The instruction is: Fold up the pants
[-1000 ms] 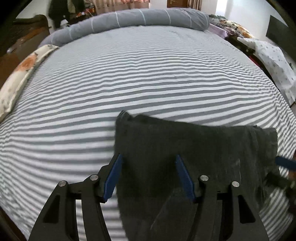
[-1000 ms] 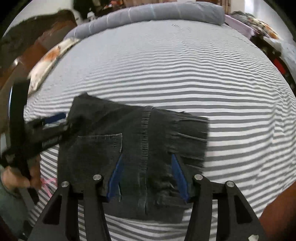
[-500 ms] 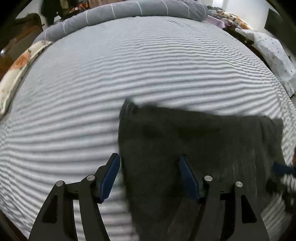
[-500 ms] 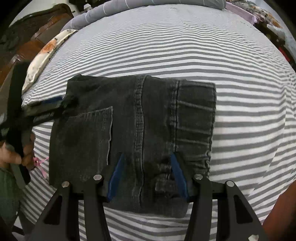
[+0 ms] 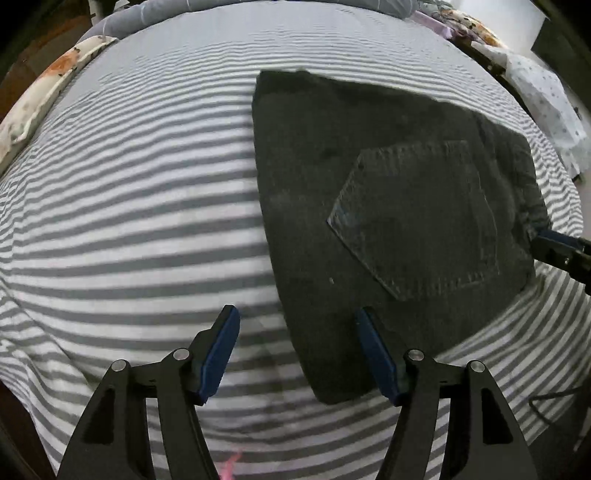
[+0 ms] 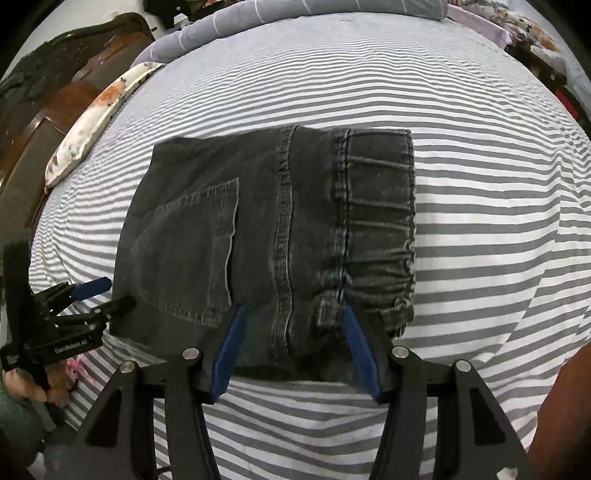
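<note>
— Pants [image 6: 266,236]?
— Folded, flat on striped bed [image 6: 480,155], centre frame; pocket up.
— Tools?
— Left tool [image 5: 295,350] released, straddling near left edge; right tool [image 6: 291,350] released, over waistband end.

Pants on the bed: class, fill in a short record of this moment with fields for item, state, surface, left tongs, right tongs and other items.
item: dark denim pants
state: folded into a compact rectangle, back pocket and elastic waistband facing up
surface: grey and white striped bedsheet
left tongs: open, at the pants' near corner, gripping nothing
right tongs: open, at the near edge beside the waistband, gripping nothing
other items: floral pillow at the bed's left side; grey bolster at the far end
</note>
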Available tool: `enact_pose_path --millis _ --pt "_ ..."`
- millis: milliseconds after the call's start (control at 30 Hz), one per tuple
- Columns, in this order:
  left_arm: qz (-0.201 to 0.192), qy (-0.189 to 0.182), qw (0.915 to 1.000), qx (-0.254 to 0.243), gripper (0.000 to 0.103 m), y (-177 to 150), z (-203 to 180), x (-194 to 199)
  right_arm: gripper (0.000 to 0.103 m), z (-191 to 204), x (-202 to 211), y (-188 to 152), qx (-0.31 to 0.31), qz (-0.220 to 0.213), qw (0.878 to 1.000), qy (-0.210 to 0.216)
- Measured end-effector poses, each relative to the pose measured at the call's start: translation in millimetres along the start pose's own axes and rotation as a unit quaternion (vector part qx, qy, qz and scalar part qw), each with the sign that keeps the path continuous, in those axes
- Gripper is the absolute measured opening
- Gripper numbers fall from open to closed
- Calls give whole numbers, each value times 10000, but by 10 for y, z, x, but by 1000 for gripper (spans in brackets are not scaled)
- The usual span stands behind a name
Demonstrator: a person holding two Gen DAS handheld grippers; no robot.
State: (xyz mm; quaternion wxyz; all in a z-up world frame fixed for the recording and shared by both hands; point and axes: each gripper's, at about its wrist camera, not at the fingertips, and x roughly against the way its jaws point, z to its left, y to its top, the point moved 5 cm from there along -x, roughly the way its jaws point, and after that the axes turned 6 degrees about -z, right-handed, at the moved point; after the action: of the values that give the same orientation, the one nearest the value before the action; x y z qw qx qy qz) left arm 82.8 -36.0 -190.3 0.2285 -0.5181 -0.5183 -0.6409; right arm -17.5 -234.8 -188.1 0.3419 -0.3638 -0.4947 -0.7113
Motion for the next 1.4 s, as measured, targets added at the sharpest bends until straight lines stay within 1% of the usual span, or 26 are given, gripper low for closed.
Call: enact_pose_path --millis 67,133,167,233,267,333,400,467,533,600,633,700,767,867,900,967,1033,1100,1167,1200,1233,1267,1300,1333,1367,1400 --pt "25 -20 10000 87 67 -27 -6 -12 57 22 -12 -41 48 19 10000 -27" --pt "125 -58 9996 233 69 -45 19 -56 61 23 -107 -76 -19 203 9998 -3" --pt "143 -83 9994 295 69 -53 9 -47 61 -4 -149 -102 -68 292 9995 -10" --pt "44 -133 9994 320 69 -13 14 17 61 -42 -138 -111 -135 278 9994 145" --pt "-46 -187 9992 348 69 14 26 63 61 -68 -103 -87 -208 253 9990 297" --pt "-206 -459 9975 506 69 81 74 156 61 -159 1 -14 -397 205 9963 733" --pt "-321 -662 9948 708 69 164 169 186 61 -317 128 92 -623 113 9902 1244" --pt "-330 -867 9920 853 69 236 253 172 63 -477 176 170 -749 113 9845 1583" --pt "-219 -1235 9871 996 69 339 294 78 64 -672 175 256 -753 71 9819 1735" --pt "-70 -1510 9819 1143 69 442 346 -49 66 -829 113 315 -750 84 9818 1740" --pt "-24 -1609 9794 1221 69 399 359 -95 66 -916 41 350 -791 155 9794 1853" --pt "13 -1716 9762 1327 67 449 383 -171 66 -999 -89 383 -904 295 9733 2089" --pt "-41 -1807 9740 1364 67 468 362 -170 66 -1059 -205 433 -1005 336 9669 2321" --pt "-85 -1946 9707 1404 67 476 415 -151 64 -1143 -324 465 -1135 287 9559 2694" --pt "-111 -1977 9703 1392 67 481 480 -137 63 -1154 -376 478 -1175 337 9517 2816" --pt "-145 -2028 9700 1333 67 480 492 -157 58 -1140 -476 512 -1255 449 9421 3078" --pt "-143 -2225 9661 1305 67 492 442 -162 56 -1087 -580 511 -1263 643 9365 3207" --pt "-99 -2400 9626 1251 67 493 356 -169 56 -1045 -631 516 -1266 744 9293 3388" --pt "-143 -2347 9655 1121 67 475 271 -166 52 -930 -665 533 -1235 820 9204 3619" --pt "-158 -2367 9654 1086 67 467 264 -154 52 -882 -675 542 -1207 846 9179 3684" --pt "-136 -2453 9626 1139 67 464 267 -142 51 -852 -684 553 -1210 846 9147 3763" --pt "-103 -2611 9571 1252 62 459 277 -130 49 -847 -691 560 -1224 845 9132 3794" --pt "-84 -2714 9523 1391 56 453 299 -137 48 -850 -711 568 -1255 857 9143 3754" --pt "-84 -2641 9532 1472 53 438 336 -162 46 -864 -742 567 -1339 869 9151 3703" --pt "-67 -2603 9536 1511 47 434 345 -186 44 -892 -760 564 -1409 873 9149 3680" --pt "-72 -2605 9526 1568 45 434 367 -185 43 -909 -776 565 -1462 881 9164 3622"
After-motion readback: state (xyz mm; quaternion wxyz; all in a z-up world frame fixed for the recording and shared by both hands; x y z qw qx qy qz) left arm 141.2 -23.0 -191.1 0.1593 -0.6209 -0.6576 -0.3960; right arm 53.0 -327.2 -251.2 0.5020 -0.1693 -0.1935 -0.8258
